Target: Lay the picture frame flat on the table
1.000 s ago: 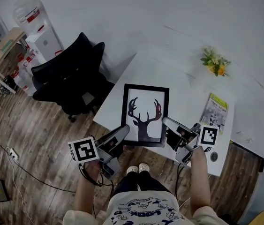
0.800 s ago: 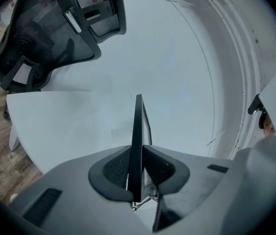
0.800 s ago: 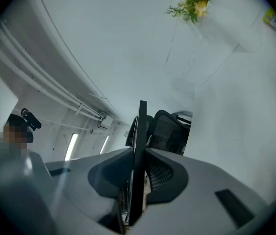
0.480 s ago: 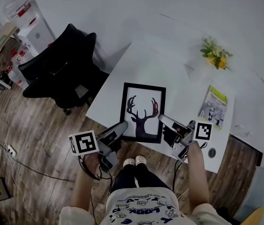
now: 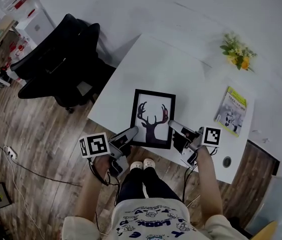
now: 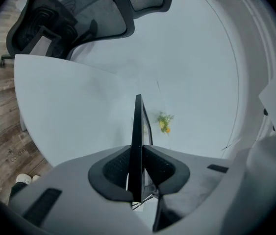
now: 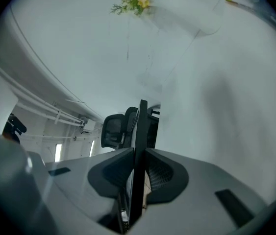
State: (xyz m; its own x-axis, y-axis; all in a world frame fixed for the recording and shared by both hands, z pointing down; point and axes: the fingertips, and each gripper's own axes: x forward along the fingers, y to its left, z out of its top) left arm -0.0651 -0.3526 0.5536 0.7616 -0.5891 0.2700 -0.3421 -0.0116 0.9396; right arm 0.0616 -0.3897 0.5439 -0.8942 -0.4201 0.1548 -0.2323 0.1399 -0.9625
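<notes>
The picture frame (image 5: 153,118) is at the centre of the head view, above the near part of the white table (image 5: 181,69). The left gripper (image 5: 132,131) clamps its lower-left corner and the right gripper (image 5: 172,125) clamps its lower-right edge

**Hand-held rig, seen from above:** the left claw (image 5: 133,131) and the right claw (image 5: 171,124) are pale grey shells tapering to long snouts. At the rear of the left claw rides the left cube (image 5: 93,145), white with black square markers. The right cube (image 5: 211,136), marked the same way, sits behind the right claw. Black ribbed pads (image 6: 116,168) line the inner faces of each claw's jaws. Black cables (image 5: 102,178) loop down behind the left claw, and a thinner cable (image 5: 186,180) trails behind the right. The person wears a short-sleeved white T-shirt (image 5: 153,223) with dark lettering, dark trousers (image 5: 139,186) and white shoes (image 5: 136,166).
</notes>
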